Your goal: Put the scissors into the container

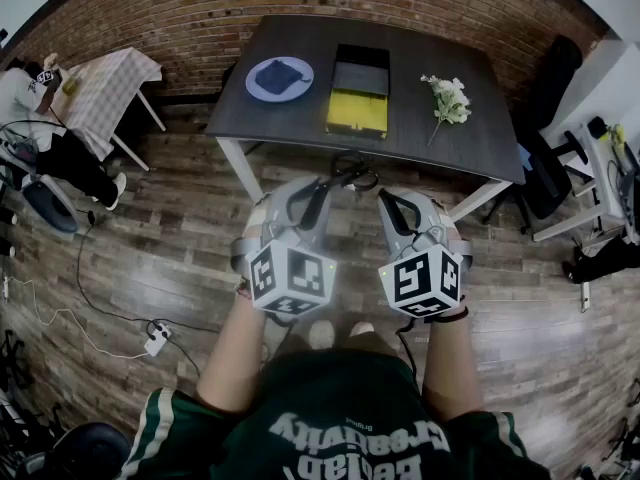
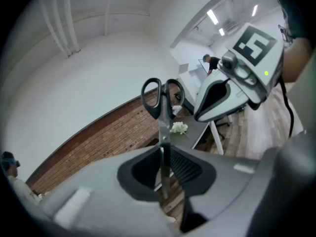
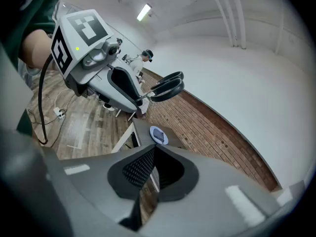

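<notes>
Left gripper [image 2: 163, 154] clamped on blades of black-handled scissors [image 2: 161, 102], blade tips hidden; right gripper [image 3: 152, 152] jaws together, empty; upside-down shirt [image 1: 350, 438] lettering at bottom centre, hard to read

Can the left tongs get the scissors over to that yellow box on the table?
Probably yes. The left tongs grip the scissors just short of the table, and nothing stands between them and the yellow box.

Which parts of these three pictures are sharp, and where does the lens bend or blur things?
Head view: strong fisheye, the table edges bow, corners are dark. Left gripper view: the scissors handles are sharp, the left gripper close to the lens is blurred. Right gripper view: the right gripper blurs likewise.
</notes>
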A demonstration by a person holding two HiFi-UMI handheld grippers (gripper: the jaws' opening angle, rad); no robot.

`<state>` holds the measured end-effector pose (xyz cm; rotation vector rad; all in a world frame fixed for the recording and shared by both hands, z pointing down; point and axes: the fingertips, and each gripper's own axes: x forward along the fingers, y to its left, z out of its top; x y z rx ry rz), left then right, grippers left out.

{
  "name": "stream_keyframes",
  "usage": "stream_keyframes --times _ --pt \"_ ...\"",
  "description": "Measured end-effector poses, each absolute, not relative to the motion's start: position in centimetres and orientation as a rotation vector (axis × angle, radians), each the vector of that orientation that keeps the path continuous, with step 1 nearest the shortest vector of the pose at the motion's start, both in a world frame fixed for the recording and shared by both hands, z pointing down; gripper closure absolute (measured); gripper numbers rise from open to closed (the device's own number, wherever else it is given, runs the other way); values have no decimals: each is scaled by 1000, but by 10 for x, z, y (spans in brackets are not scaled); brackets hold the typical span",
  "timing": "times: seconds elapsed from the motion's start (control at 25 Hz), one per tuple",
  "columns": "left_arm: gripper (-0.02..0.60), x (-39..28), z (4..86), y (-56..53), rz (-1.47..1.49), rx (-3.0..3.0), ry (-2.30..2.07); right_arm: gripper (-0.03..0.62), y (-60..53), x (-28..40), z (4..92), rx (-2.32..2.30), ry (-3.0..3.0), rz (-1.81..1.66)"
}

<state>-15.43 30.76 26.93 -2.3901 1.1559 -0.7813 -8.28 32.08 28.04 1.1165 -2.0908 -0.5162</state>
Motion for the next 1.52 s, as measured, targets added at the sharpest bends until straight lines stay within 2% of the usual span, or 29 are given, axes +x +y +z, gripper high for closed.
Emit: stream_keyframes --times 1.52 --pt "518 -166 273 313 -781 -2391 1131 588 328 -98 280 1129 -2097 -516"
